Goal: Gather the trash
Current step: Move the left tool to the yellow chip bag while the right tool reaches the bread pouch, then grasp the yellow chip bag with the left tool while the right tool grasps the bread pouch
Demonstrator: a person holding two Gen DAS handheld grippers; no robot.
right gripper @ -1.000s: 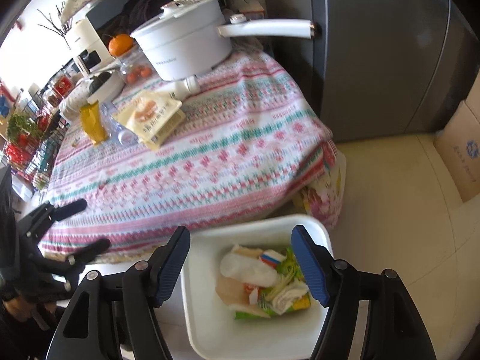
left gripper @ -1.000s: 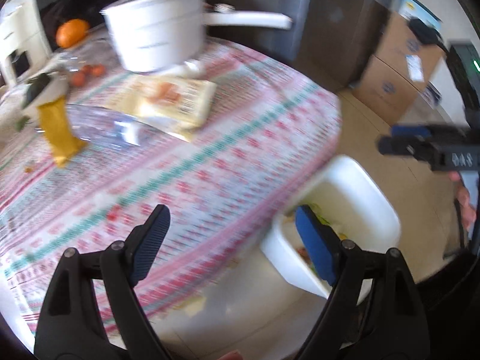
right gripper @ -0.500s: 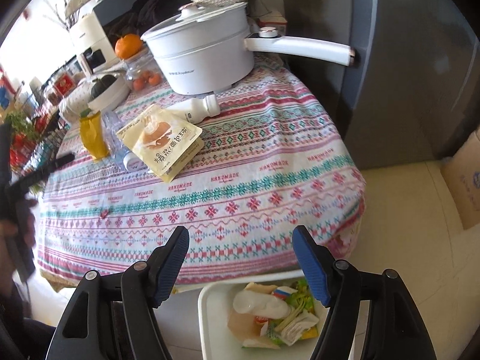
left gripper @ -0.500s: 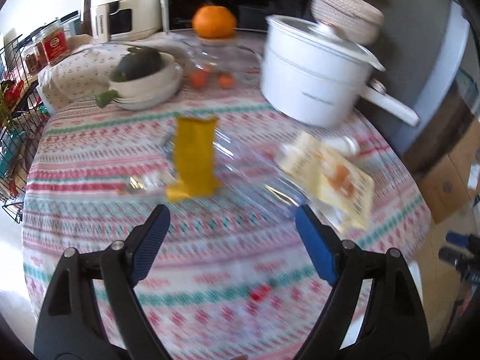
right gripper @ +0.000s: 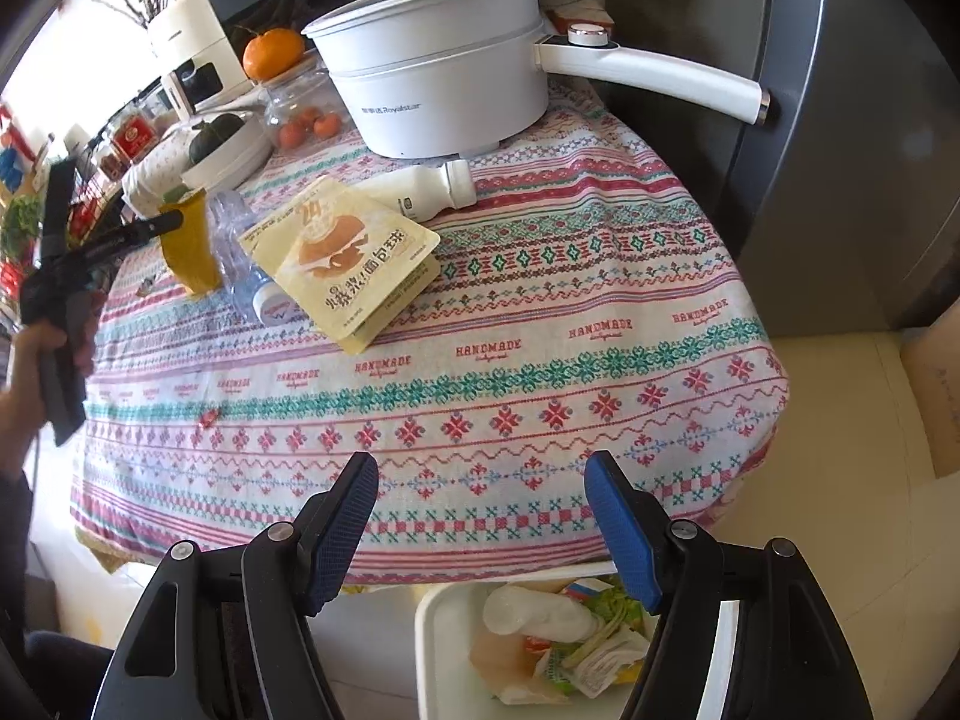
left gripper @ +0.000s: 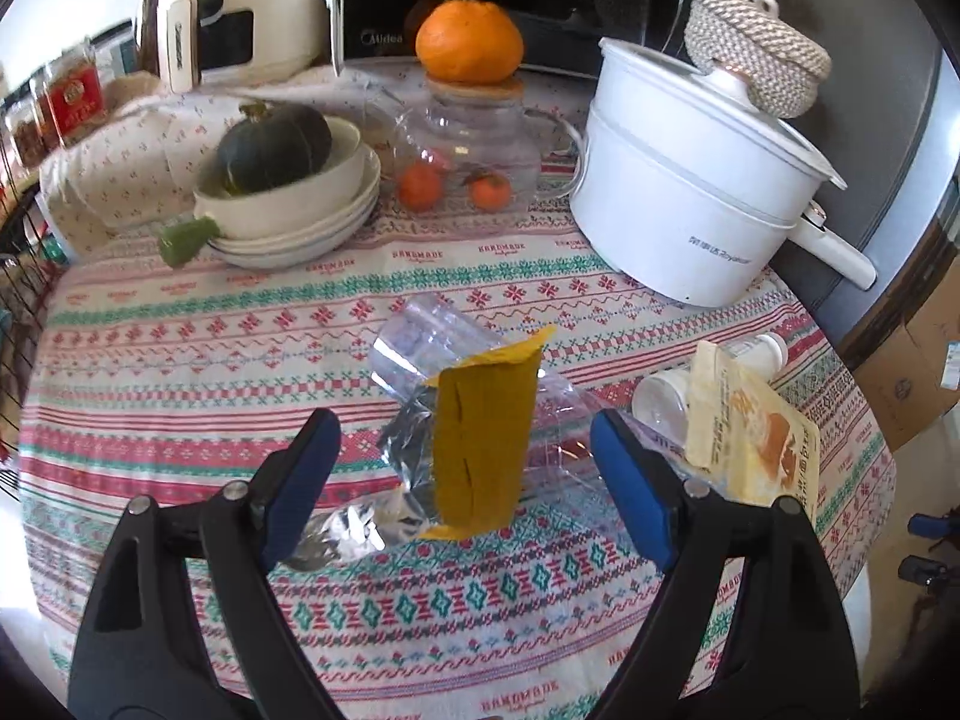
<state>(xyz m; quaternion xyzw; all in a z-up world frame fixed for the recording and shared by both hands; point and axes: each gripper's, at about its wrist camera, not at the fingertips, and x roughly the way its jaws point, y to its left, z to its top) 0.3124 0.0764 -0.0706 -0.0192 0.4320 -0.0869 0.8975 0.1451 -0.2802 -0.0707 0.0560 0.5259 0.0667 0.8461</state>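
A yellow wrapper (left gripper: pixel 483 441) stands on the patterned tablecloth, leaning on a crushed clear plastic bottle (left gripper: pixel 432 354). My left gripper (left gripper: pixel 465 480) is open, its jaws on either side of the wrapper, just short of it. A cream bread packet (left gripper: pixel 750 438) and a small white bottle (left gripper: pixel 708 378) lie to its right. My right gripper (right gripper: pixel 480 528) is open and empty above the table's near edge, over a white bin (right gripper: pixel 438 648) holding wrappers. The packet (right gripper: pixel 348 252), white bottle (right gripper: pixel 426 189) and yellow wrapper (right gripper: pixel 189 246) also show in the right wrist view.
A white electric pot (left gripper: pixel 690 198) with a long handle stands at the back right. A glass teapot (left gripper: pixel 474 144) with an orange on top, stacked bowls (left gripper: pixel 294 204) with a green squash, and appliances line the back. Cardboard boxes (left gripper: pixel 900 372) sit on the floor at right.
My left gripper has swung from the bin to the table and closed in on the yellow wrapper. My right gripper has moved from over the bin toward the table edge.
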